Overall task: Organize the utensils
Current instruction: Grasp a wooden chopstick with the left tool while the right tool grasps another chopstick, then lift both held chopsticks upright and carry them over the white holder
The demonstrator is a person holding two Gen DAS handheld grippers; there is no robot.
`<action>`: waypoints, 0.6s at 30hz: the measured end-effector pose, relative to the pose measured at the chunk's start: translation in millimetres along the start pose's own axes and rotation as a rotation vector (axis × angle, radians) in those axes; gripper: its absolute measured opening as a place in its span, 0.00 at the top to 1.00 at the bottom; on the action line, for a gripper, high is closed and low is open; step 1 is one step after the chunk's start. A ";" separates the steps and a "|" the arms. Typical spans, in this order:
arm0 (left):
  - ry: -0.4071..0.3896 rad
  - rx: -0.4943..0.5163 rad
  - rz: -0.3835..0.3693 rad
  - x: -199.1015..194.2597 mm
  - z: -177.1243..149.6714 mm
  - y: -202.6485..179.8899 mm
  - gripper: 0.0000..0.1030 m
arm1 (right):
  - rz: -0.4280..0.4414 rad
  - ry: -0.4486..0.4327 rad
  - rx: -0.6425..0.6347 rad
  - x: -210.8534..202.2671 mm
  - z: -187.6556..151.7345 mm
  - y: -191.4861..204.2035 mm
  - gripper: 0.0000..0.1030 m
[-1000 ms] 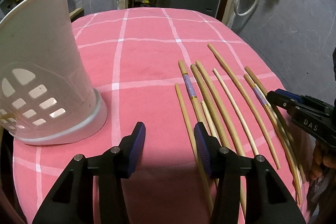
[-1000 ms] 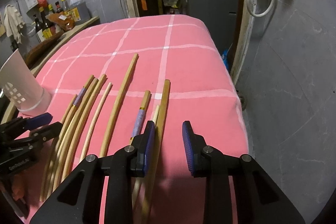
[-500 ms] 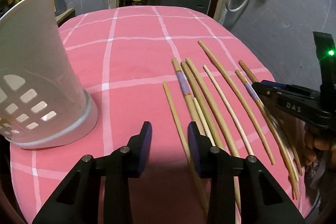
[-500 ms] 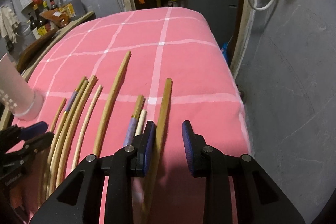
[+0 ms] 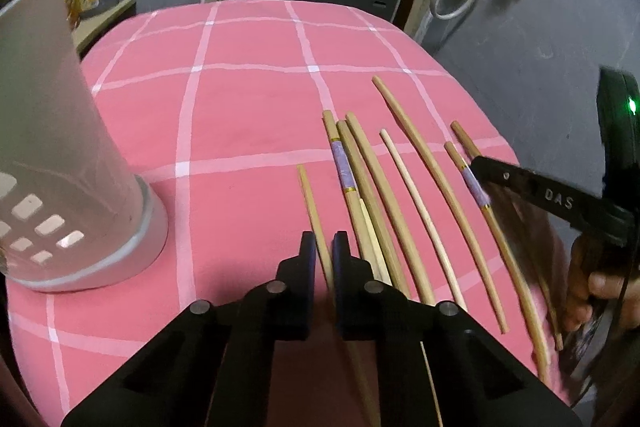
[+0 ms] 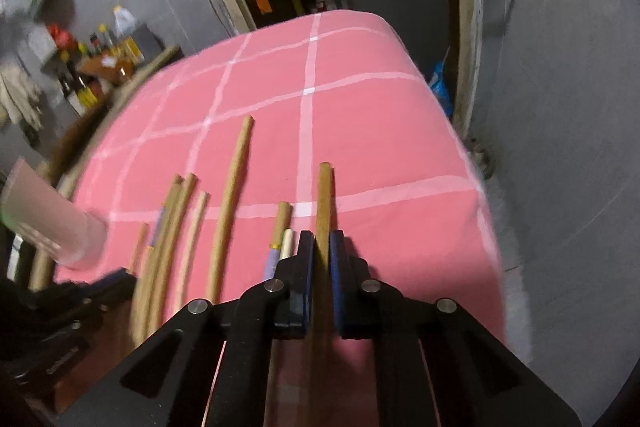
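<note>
Now our left gripper point(image 5: 324, 259) pinches the leftmost chopstick point(image 5: 312, 203) and our right gripper point(image 6: 319, 255) the rightmost chopstick point(image 6: 324, 199); both sticks lie lengthwise ahead on the tablecloth point(image 5: 248, 99), the holder point(image 5: 60, 163) standing nearer our left.

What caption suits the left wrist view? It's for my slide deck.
Left gripper closed on the leftmost chopstick, beside a white holder on pink cloth.

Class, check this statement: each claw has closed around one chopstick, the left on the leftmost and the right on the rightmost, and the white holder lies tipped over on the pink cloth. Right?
One error: the white holder stands upright on the pink cloth, as the left wrist view shows. The rest holds: the left claw grips the leftmost chopstick, the right claw the rightmost chopstick.
</note>
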State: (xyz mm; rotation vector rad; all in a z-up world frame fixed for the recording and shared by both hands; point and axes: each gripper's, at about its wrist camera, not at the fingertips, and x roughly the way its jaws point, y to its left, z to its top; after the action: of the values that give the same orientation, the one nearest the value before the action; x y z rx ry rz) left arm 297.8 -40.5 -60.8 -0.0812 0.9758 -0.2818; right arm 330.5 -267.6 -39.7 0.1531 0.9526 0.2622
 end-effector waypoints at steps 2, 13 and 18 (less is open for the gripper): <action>-0.005 -0.035 -0.018 -1.7 -0.2 5.5 0.97 | 0.018 -0.032 0.014 -6.0 -3.2 0.6 0.95; -0.184 -0.021 -0.060 -46.7 -17.3 -0.7 0.98 | 0.136 -0.263 0.017 -57.5 -25.5 21.3 0.95; -0.378 0.008 -0.068 -82.5 -31.1 -8.0 0.98 | 0.211 -0.430 -0.014 -87.1 -45.0 46.8 0.95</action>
State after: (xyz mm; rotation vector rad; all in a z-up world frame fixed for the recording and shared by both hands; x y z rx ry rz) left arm 227.0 -24.0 -10.3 -0.1547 0.5975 -0.3195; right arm 238.4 -247.1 14.2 0.2850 0.5069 0.4111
